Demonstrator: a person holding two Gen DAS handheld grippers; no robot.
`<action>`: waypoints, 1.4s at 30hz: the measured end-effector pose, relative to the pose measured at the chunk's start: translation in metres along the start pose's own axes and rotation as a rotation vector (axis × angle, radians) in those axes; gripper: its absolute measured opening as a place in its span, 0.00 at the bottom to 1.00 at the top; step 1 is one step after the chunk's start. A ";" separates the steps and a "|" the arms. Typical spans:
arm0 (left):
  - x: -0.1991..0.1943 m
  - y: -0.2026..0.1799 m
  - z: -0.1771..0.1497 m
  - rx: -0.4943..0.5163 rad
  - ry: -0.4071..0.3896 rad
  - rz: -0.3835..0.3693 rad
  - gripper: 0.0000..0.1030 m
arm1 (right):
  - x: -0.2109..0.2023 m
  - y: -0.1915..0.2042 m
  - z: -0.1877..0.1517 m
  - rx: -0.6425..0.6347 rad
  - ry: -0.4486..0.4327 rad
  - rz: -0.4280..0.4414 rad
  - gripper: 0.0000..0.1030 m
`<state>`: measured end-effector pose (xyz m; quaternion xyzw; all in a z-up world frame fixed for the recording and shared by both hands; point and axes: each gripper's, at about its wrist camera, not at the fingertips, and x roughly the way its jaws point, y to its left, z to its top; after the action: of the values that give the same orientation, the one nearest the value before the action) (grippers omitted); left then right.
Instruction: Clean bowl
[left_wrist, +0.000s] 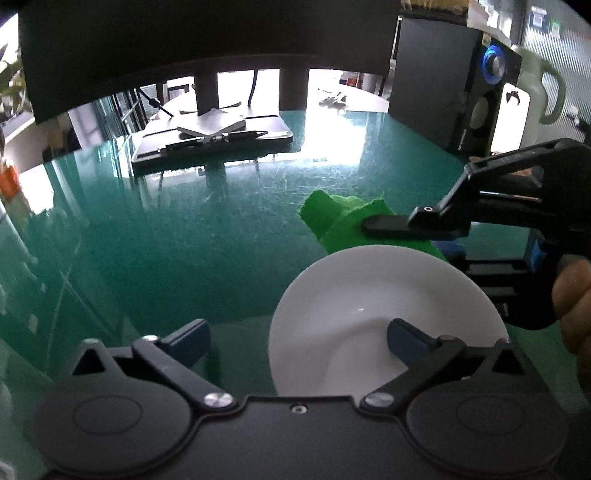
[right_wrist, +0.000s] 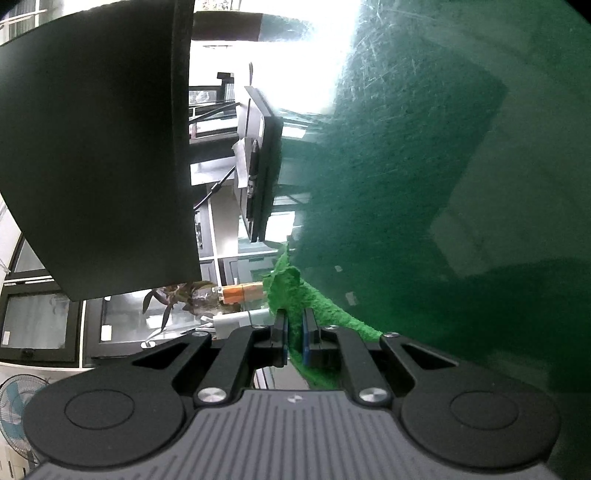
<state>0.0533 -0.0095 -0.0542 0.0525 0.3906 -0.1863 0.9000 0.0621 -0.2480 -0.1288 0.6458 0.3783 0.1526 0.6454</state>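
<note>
A white bowl (left_wrist: 369, 306) sits on the green table top (left_wrist: 184, 240), close in front of my left gripper (left_wrist: 299, 341). That gripper is open wide: its right finger (left_wrist: 406, 339) hangs over the bowl's inside, its left finger (left_wrist: 192, 339) stays outside the rim, and neither pad presses on the bowl. Just beyond the bowl's far rim, my right gripper (left_wrist: 369, 229) comes in from the right, shut on a bright green cloth (left_wrist: 332, 218). In the right wrist view the green cloth (right_wrist: 288, 291) is pinched between the pads of the right gripper (right_wrist: 294, 332) and sticks out past them.
A dark monitor (left_wrist: 207, 33) on its stand (left_wrist: 210, 125) rises at the back of the table. A black speaker (left_wrist: 472, 99) and a pale jug (left_wrist: 539, 85) stand at the back right. A hand (left_wrist: 572, 295) holds the right gripper at the right edge.
</note>
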 end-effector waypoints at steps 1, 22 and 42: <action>-0.001 0.000 -0.002 -0.008 -0.011 0.003 1.00 | 0.000 0.002 0.000 -0.010 0.003 -0.001 0.09; -0.011 -0.001 -0.025 -0.072 -0.156 -0.066 1.00 | 0.003 0.005 0.001 -0.056 0.017 -0.010 0.09; -0.009 0.000 -0.025 -0.072 -0.156 -0.073 1.00 | 0.002 0.008 -0.002 -0.076 0.009 -0.019 0.10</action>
<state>0.0306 -0.0013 -0.0646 -0.0086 0.3274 -0.2083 0.9216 0.0642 -0.2448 -0.1217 0.6164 0.3814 0.1638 0.6692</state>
